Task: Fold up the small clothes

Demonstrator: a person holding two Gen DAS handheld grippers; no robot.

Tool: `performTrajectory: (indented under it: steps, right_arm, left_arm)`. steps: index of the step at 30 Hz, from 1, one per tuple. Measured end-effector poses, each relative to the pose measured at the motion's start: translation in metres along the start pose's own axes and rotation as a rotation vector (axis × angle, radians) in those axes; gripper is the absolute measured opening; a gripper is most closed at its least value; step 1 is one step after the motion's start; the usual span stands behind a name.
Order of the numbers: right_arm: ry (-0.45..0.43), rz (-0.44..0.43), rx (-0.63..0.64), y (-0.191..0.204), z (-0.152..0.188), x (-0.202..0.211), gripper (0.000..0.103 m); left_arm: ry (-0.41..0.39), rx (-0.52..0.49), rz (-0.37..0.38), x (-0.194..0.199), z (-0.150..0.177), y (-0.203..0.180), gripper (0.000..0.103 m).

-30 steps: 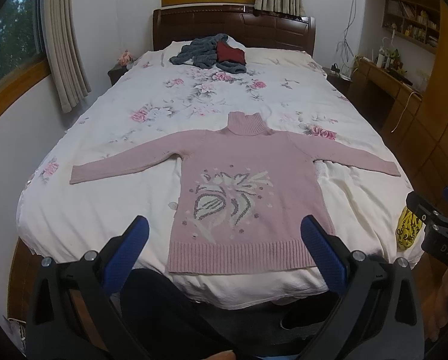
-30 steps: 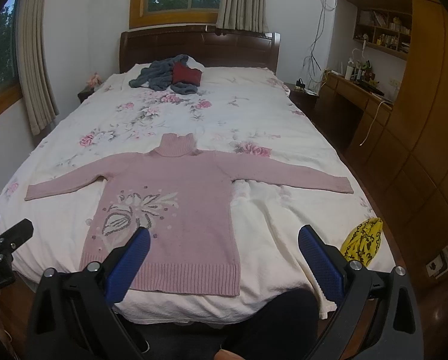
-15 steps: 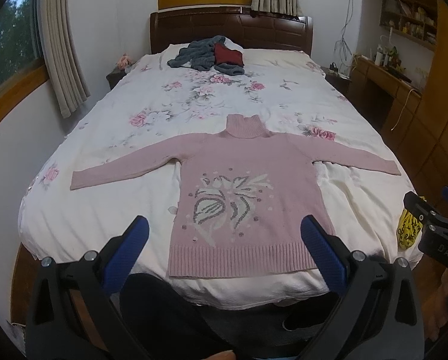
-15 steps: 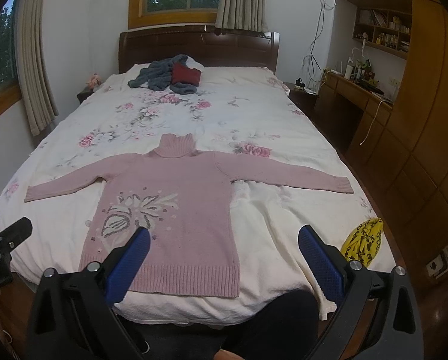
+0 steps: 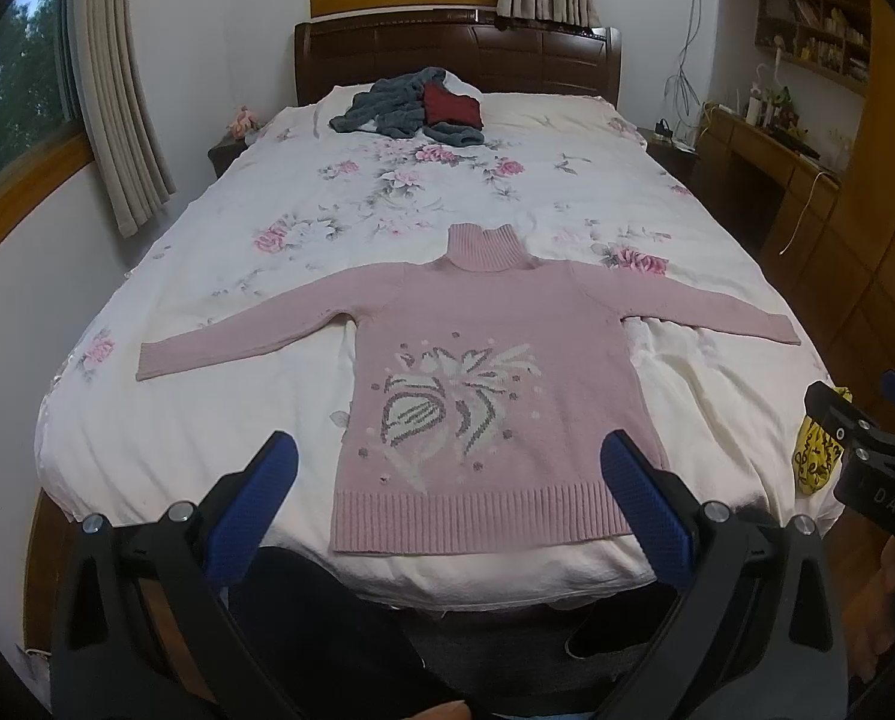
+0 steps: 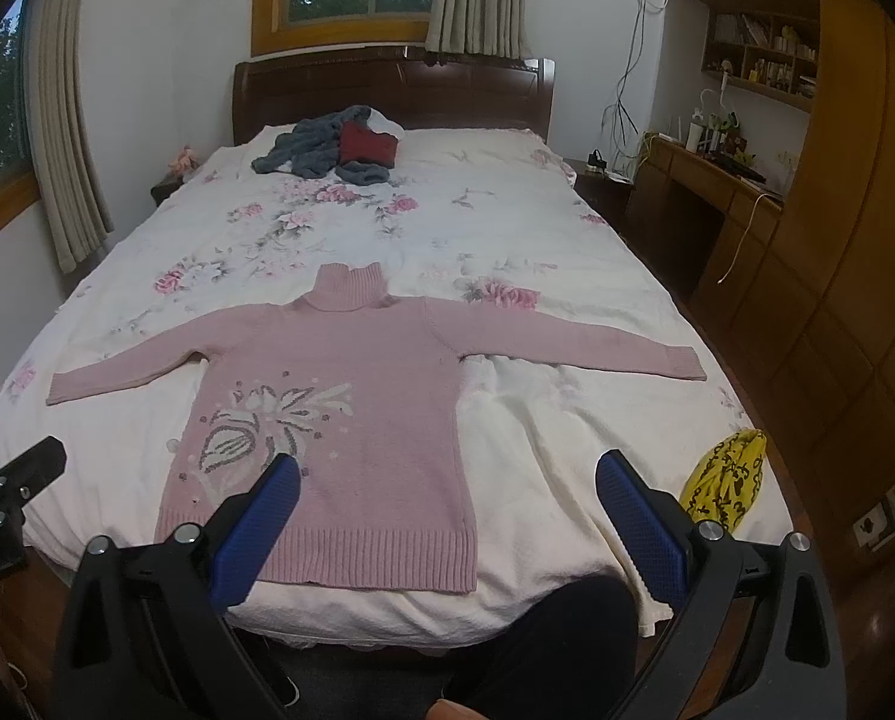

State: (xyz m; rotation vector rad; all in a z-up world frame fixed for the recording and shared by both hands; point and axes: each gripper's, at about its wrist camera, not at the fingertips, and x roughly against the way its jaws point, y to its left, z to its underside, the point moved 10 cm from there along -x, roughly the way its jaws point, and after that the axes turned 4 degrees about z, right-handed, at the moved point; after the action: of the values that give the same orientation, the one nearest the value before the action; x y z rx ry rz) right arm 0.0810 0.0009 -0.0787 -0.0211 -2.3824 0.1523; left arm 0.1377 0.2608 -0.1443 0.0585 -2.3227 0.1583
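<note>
So both grippers are spread wide and holding nothing right now. The left gripper (image 5: 447,480) has the hem of the pink sweater (image 5: 483,372) sitting right between its blue pads, just ahead of the tips. The right gripper (image 6: 447,501) is offset: only its left pad overlaps the hem, and the body lies ahead and to the left of it. The sweater's long axis runs straight away from me, collar at the far end, sleeves stretched out sideways across the bed (image 5: 195,444). Left sleeve cuff looks nearer the left gripper, right cuff nearer the right one, though the fisheye warps that. Past the collar there's a grey and red clothes pile (image 5: 414,105) by the headboard.
</note>
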Motion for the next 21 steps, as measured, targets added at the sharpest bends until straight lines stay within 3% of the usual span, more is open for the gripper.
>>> performTrajectory:
  steps: [21]
  right_arm:
    - [0.008, 0.007, 0.001, -0.003, 0.0, -0.006, 0.099]
  left_arm:
    - [0.01, 0.028, 0.016, -0.013, 0.005, -0.001, 0.1]
